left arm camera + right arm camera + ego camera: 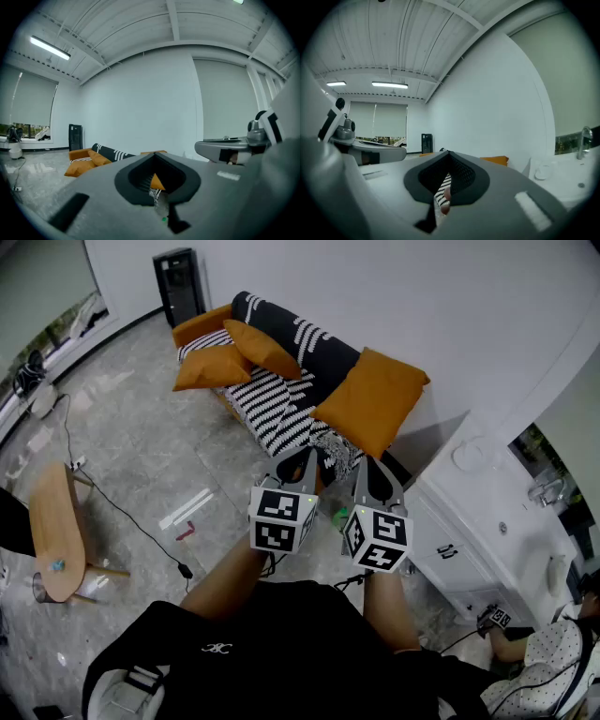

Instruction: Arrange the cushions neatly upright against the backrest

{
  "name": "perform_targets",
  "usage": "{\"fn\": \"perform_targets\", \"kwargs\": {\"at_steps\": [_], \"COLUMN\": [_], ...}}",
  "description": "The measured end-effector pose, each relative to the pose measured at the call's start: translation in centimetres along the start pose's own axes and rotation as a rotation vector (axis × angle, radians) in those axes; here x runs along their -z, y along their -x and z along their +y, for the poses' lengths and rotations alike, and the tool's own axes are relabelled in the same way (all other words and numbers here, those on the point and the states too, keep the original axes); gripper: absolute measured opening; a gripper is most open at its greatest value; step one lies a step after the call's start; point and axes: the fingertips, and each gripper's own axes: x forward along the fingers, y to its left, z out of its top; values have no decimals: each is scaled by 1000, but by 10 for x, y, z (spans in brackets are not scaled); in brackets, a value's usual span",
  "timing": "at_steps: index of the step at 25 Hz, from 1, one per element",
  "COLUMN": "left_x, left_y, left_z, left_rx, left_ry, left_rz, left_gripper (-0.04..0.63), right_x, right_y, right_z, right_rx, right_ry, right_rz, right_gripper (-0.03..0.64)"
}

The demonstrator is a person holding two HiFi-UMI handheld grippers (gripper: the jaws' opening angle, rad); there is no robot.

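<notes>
L gripper (307, 457) and R gripper (368, 465): both clenched, nothing gripped, side by side at lower centre of head view, short of sofa (246, 307).

Cushions, all orange:
- large cushion (370, 399), centre-right, cocked on one corner against backrest (314, 338).
- flat cushion (211, 367), upper left, on seat.
- tilted cushion (262, 348), just beside it, askew.

Risks, as judged:
- Jaws must part before any grab, else cushions only get shoved.
- A pinch may catch striped cover (272, 409) and drag it.
- Large cushion sits near sofa end; a nudge could tip it off.
- Floor cable (131, 521), left: trip hazard.

free: grey floor (141, 446) left of sofa (272, 404) | obstacle: white cabinet (469, 549) close right
</notes>
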Motion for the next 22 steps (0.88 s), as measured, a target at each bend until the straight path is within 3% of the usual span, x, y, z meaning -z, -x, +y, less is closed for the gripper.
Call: {"fn": "perform_targets", "kwargs": {"at_steps": [9,22], "left_x": [5,23], "left_y": [-1,-13], "left_z": [-16,-30], "left_rx": [8,8], "left_ry": [-44,-55], "left_rz": [18,68], "left_gripper": [8,8], "right_x": [7,24], "right_y": [11,7], "right_z": [-14,-22], "right_rx": [4,-18], "right_ry": [-81,-104], "right_rz": [-12,25], "right_gripper": [6,6]}}
